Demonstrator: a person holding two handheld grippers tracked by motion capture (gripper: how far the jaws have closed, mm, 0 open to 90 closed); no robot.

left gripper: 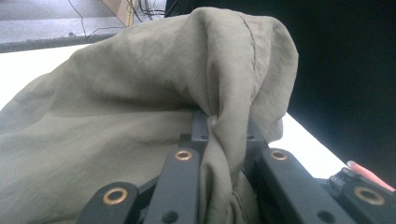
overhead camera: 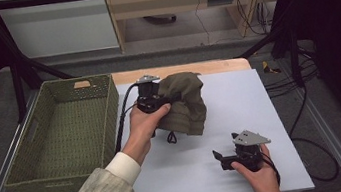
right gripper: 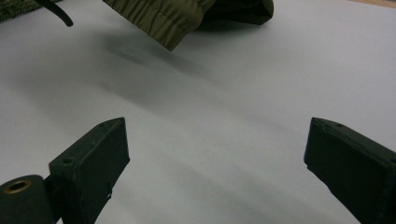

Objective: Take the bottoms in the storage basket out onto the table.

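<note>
Left gripper (overhead camera: 169,97) is clamped on a fold of the olive-green crumpled cloth garment (overhead camera: 185,105), lifted at mid-table. Right gripper (overhead camera: 224,159) rests near right, jaws wide and empty. Recommend carrying the garment left, clearing the green woven basket (overhead camera: 106,116) rim before release.

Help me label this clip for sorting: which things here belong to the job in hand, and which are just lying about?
In use:
- olive garment, a fold pinched in the shut left gripper
- woven basket, beside it on the table's left
- right gripper, jaws open, resting low over the white table

Lying about:
- cables on the floor to the right
- wooden furniture behind the table
</note>
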